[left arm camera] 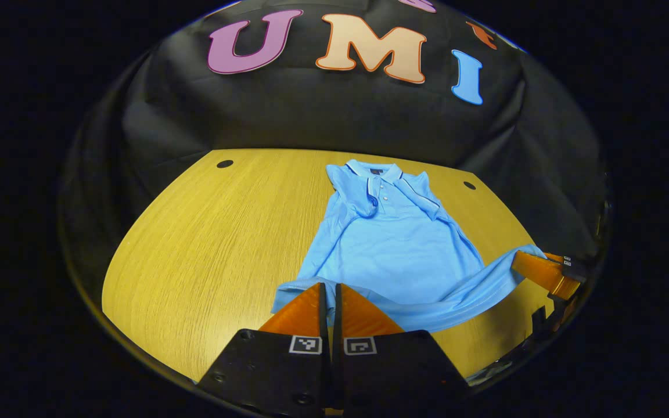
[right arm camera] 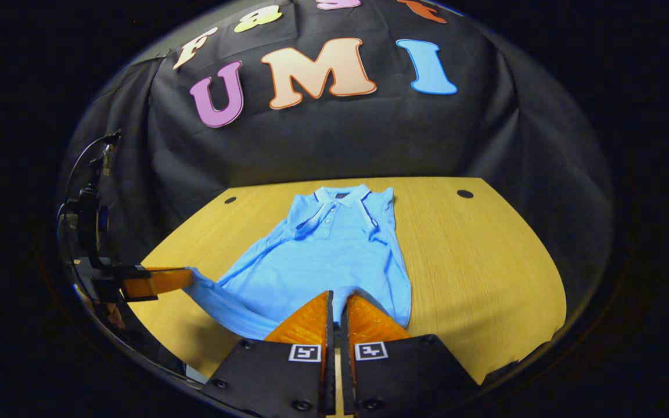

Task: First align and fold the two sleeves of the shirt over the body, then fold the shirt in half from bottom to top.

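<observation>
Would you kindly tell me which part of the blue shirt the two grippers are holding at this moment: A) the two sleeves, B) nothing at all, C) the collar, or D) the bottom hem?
D: the left gripper and the right gripper are each closed on the near bottom hem of the shirt, while its collar lies at the far end of the table.

A wooden table (right arm camera: 474,261) with a light yellow grain carries a light blue polo shirt (right arm camera: 323,255). The shirt lies flat, collar at the far edge, sleeves folded over the body, hem at the near side and partly lifted off the surface. Two small dark round holes (right arm camera: 465,194) sit near the table's far corners, one left and one right.
</observation>
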### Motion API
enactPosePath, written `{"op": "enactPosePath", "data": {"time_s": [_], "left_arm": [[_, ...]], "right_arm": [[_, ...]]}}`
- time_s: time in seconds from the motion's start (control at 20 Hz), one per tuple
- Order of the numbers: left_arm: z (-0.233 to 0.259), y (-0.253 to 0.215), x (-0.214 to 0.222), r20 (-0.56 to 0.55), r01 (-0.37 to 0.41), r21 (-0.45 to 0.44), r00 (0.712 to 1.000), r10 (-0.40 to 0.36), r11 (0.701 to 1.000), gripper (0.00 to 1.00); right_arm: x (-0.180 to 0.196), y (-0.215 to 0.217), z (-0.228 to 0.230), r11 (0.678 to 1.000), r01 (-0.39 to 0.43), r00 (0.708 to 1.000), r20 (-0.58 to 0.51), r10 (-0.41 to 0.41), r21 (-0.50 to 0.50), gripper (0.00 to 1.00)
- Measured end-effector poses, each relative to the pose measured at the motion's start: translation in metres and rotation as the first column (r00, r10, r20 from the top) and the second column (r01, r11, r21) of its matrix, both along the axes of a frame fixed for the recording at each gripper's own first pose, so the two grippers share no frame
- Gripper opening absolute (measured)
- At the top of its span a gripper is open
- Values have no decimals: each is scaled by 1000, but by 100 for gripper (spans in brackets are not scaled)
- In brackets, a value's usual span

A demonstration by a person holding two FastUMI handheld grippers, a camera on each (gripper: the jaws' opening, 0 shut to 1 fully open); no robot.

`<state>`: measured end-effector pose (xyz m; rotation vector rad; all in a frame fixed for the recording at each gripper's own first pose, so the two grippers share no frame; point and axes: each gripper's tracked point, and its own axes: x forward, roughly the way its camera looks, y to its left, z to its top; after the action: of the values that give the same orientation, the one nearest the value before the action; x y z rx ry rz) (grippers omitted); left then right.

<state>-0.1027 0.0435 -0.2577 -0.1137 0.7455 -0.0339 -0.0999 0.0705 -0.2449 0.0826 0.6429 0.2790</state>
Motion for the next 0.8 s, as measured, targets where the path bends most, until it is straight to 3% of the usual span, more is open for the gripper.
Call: {"op": "enactPosePath", "data": {"time_s": [0.4, 0.8], "left_arm": [[21, 7, 118, 85, 25, -9, 996, -24, 1000, 0], [14, 7, 232, 155, 59, -14, 986, -56, 998, 0]], "right_arm": [[116, 1, 22, 997, 76, 993, 95, -76, 4, 6], [218, 12, 4, 990, 140, 982, 128, -136, -18, 7]]}}
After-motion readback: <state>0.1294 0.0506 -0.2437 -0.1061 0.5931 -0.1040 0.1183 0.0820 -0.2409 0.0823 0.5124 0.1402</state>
